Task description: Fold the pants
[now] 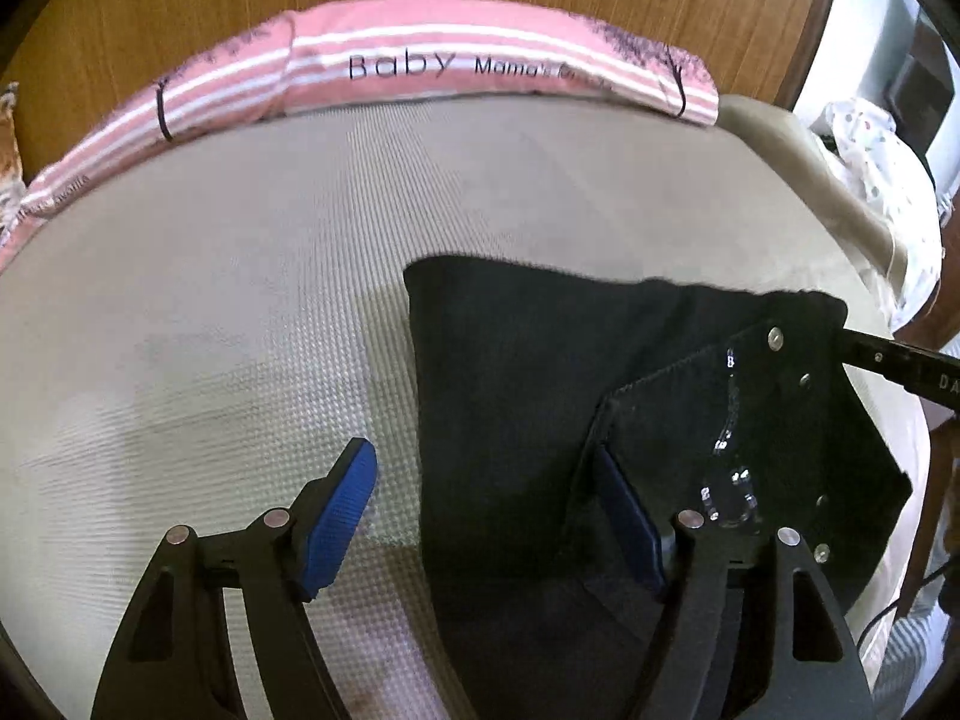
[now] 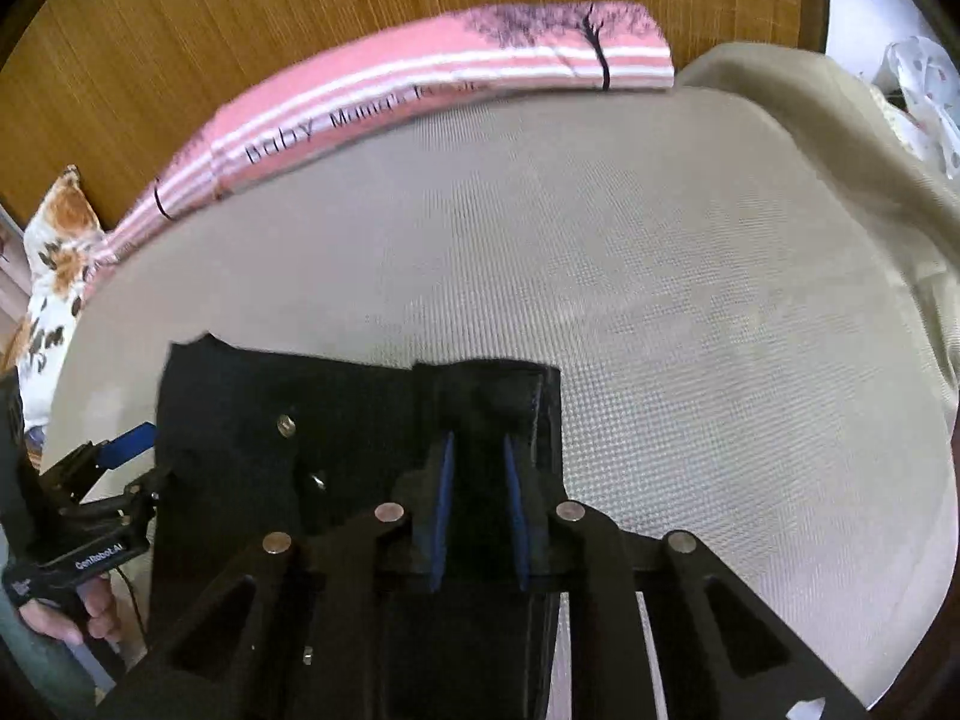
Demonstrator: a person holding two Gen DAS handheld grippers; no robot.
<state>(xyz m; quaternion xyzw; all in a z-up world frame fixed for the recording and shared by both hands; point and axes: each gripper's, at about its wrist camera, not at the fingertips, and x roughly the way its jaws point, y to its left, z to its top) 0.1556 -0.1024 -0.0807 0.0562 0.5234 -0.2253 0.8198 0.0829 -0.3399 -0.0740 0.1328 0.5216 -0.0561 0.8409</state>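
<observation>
Black pants (image 1: 510, 372) lie on the grey mattress (image 1: 240, 300), toward 4 o'clock in the left view. Left gripper (image 1: 486, 516) jaws wide apart, straddling the pants' edge; right gripper (image 2: 477, 480) clamped on the waistband at 6 o'clock.

black pants (image 1: 510, 372), partly folded, flat on bed, rivets showing.

pants (image 1: 510, 360) on mattress (image 1: 240, 300), pillow (image 1: 420, 60) behind
</observation>
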